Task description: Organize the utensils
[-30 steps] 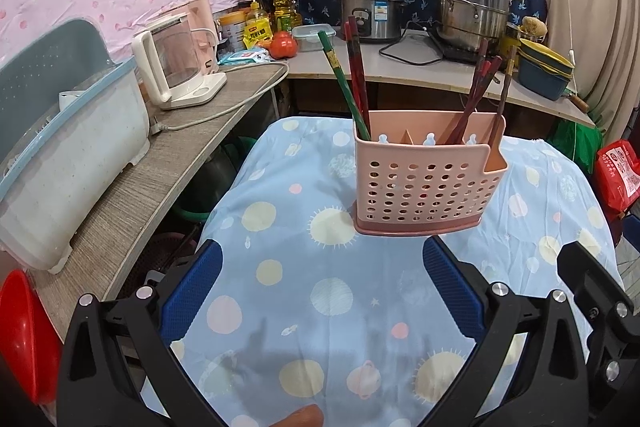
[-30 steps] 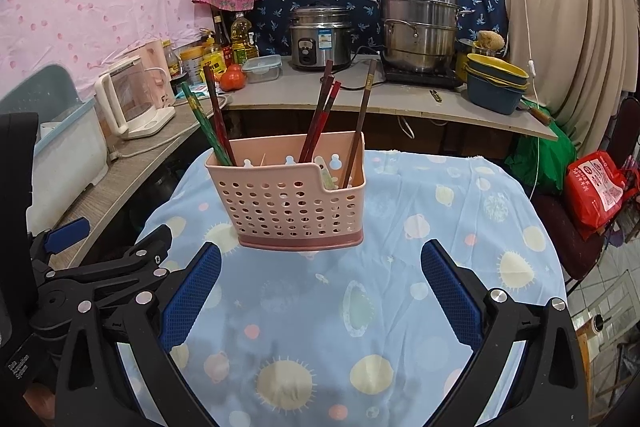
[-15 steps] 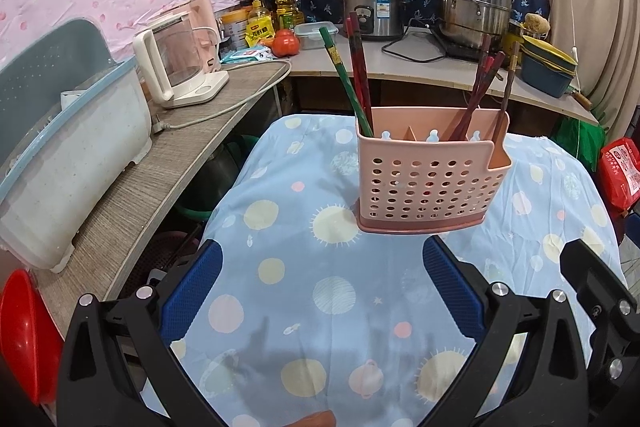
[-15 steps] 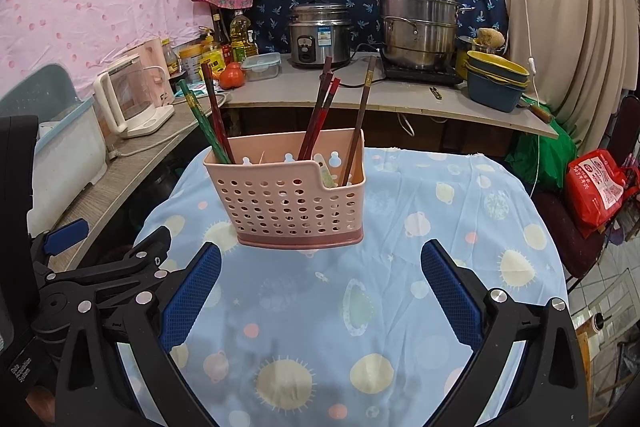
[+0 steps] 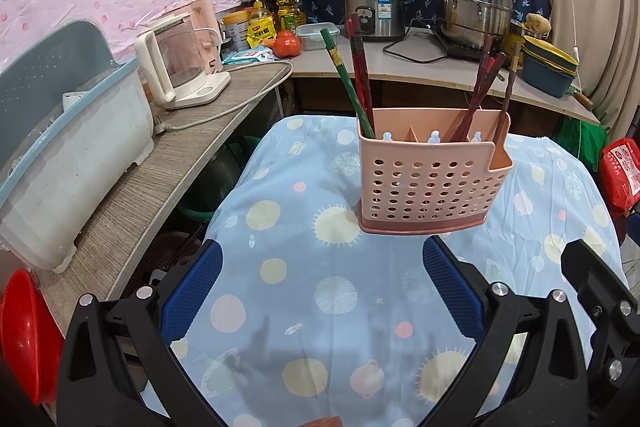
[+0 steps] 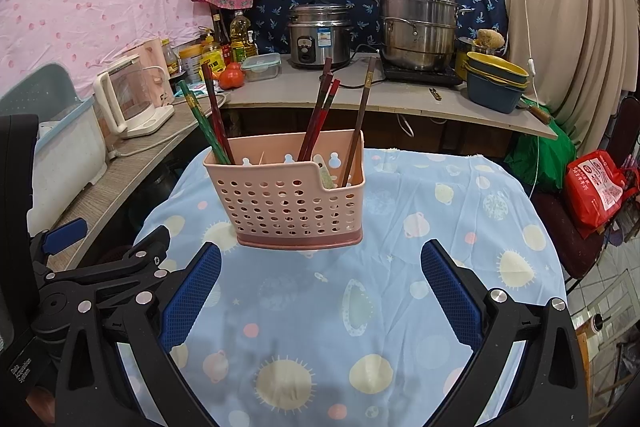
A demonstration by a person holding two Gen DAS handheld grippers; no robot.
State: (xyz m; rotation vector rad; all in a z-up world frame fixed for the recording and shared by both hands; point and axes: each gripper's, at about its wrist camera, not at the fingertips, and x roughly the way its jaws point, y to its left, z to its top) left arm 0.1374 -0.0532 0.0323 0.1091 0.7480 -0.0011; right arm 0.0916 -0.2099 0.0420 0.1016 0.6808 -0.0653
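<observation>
A pink perforated utensil holder (image 5: 430,183) (image 6: 292,203) stands upright on the round table with a blue spotted cloth (image 5: 336,299) (image 6: 400,267). A green chopstick (image 5: 346,79) (image 6: 202,125) and dark red chopsticks (image 5: 360,67) (image 6: 214,111) lean in its left compartment. More red and brown chopsticks (image 5: 482,87) (image 6: 320,117) lean in the right compartments. My left gripper (image 5: 320,291) is open and empty, short of the holder. My right gripper (image 6: 320,291) is open and empty too, just in front of the holder.
A grey counter on the left carries a white dish tub (image 5: 68,163) and an electric kettle (image 5: 176,67). The back counter bears a rice cooker (image 6: 318,35), a steel steamer pot (image 6: 418,23) and stacked bowls (image 6: 496,79). A red bag (image 6: 596,187) sits at the right.
Both views have shifted very slightly; the holder sits a touch lower and nearer in frame. Both grippers remain open and empty.
</observation>
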